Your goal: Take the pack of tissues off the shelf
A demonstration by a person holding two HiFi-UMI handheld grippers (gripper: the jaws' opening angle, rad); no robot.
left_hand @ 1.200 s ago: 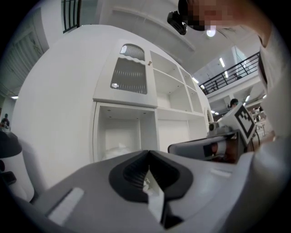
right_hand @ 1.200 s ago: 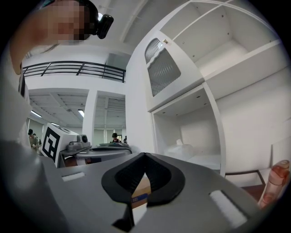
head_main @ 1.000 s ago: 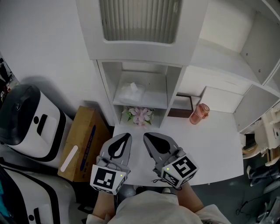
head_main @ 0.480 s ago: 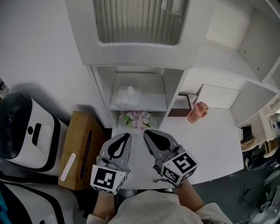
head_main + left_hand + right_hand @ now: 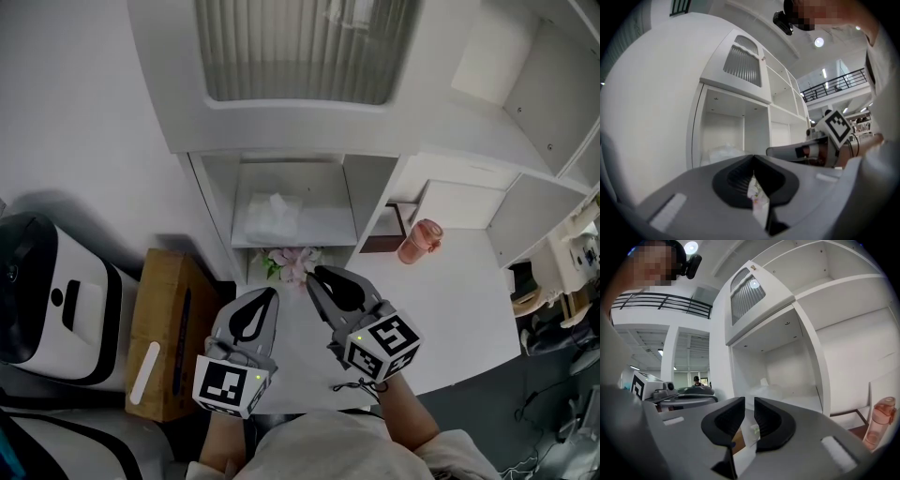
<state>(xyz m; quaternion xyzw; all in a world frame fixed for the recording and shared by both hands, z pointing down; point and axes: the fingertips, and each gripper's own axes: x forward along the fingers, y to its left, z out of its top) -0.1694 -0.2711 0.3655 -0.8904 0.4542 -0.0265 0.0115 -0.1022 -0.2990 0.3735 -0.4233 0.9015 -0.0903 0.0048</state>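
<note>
The pack of tissues (image 5: 272, 215) is a white crinkled bundle with a tuft on top. It lies on the shelf (image 5: 323, 223) in the open white cabinet, also seen in the left gripper view (image 5: 723, 152) and the right gripper view (image 5: 765, 389). Both grippers hover over the white table in front of the cabinet, pointing at it and short of the shelf. My left gripper (image 5: 269, 294) is shut and empty. My right gripper (image 5: 317, 275) reaches a little farther forward. Its jaws are opening, a narrow gap (image 5: 749, 401) shows, and nothing is between them.
Pink and white flowers (image 5: 289, 263) sit in the compartment under the tissue shelf, just ahead of the gripper tips. A pink bottle (image 5: 417, 242) stands on the table to the right. A cardboard box (image 5: 167, 328) and a white appliance (image 5: 52, 295) stand at the left.
The right gripper has moved forward toward the cabinet and its jaws have parted slightly. The left gripper has stayed shut in about the same place. The view has shifted a little.
</note>
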